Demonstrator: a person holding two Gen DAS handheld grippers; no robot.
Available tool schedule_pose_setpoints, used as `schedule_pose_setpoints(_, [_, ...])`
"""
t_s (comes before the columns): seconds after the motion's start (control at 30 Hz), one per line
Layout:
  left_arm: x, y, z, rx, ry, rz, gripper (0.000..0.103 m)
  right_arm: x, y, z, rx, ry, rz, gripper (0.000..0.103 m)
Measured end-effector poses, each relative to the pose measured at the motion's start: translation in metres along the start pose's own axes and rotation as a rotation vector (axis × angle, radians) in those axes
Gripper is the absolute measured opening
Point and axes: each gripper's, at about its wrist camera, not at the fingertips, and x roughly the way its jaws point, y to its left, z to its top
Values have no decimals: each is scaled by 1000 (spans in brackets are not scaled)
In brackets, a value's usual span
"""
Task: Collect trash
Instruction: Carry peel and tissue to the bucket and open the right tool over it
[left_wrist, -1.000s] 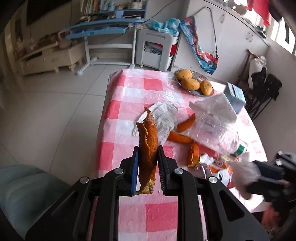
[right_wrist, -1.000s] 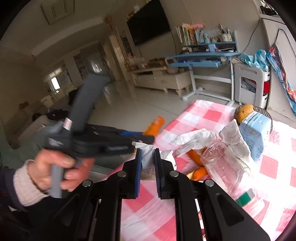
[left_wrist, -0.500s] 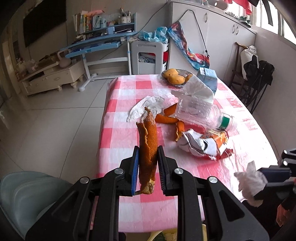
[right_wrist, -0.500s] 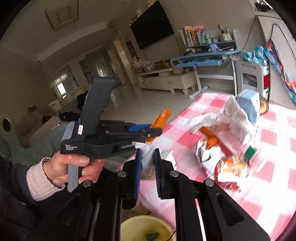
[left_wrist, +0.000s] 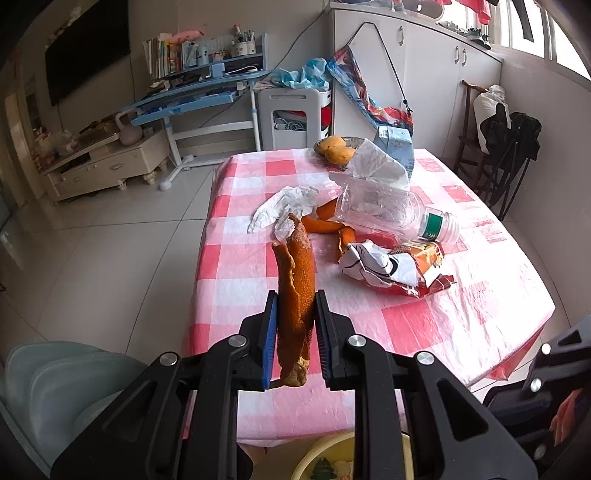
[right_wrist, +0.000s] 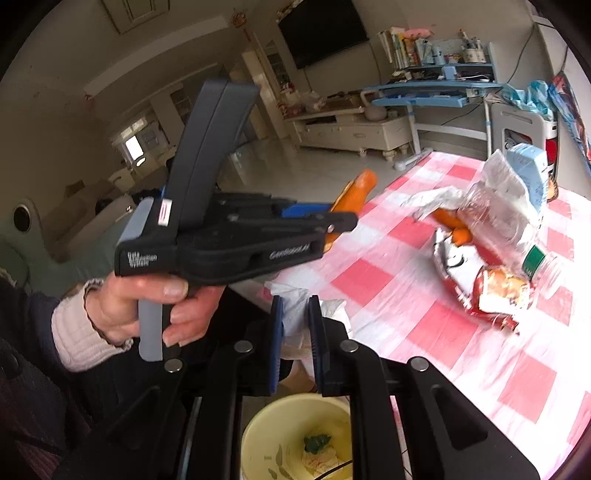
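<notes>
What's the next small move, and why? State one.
Probably open the right gripper: it pinches a crumpled white tissue almost directly above the pale yellow plastic bin, which already holds scraps, so the tissue should drop in. The left gripper follows with its long orange peel strip.

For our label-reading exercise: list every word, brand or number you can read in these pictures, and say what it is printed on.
"GenRobot.AI": side of the black left hand-held gripper.
"Data Collection System": its rear body; blurred, so uncertain.
Green label of the clear plastic bottle: too small to read.
Crumpled orange snack wrapper: unreadable.
Light blue carton: unreadable.
</notes>
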Motion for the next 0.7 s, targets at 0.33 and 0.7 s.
schedule_pose_setpoints(0.33, [-3, -4, -20, 5, 37, -7, 18, 10, 21, -26, -42, 102, 12, 16])
schedule_pose_setpoints(0.7, [-12, -17, -51, 46, 79, -21, 18, 21, 44, -56, -91, 231, 13, 18])
